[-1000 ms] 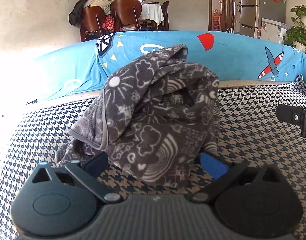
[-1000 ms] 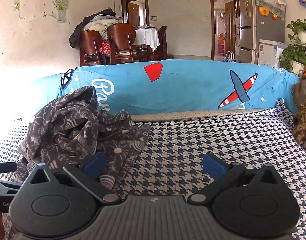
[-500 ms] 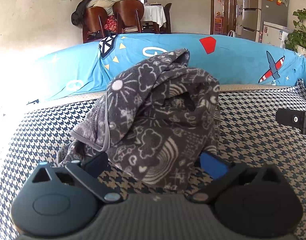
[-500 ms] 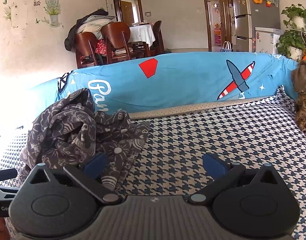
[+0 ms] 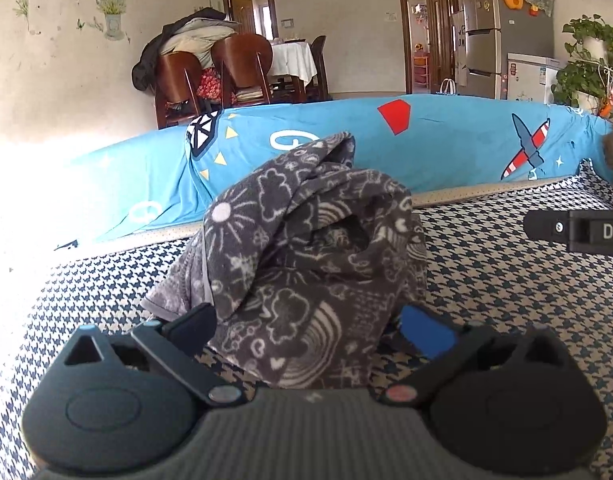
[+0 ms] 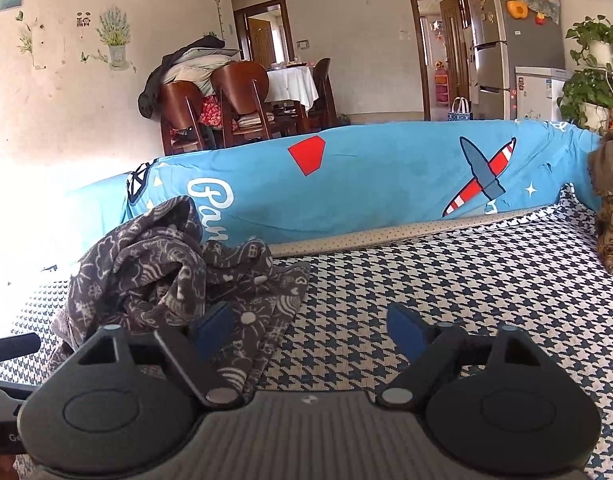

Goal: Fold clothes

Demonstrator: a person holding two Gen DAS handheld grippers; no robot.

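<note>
We're closing R gripper (image 6: 308,330) on edge of crumpled grey patterned fleece garment (image 6: 166,272), not yet gripped; L gripper (image 5: 306,326), open, straddling heap to spread it.

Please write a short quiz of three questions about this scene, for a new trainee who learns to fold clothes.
1. True or false: the grey patterned garment is already folded flat.
2. What lies between the fingers of the left hand-held gripper?
3. The right hand-held gripper has its jaws: A) shut on the garment, B) closing, pads not pressing cloth, C) out of view.

Key
1. False: it sits crumpled on the houndstooth cover.
2. The garment.
3. B
</note>
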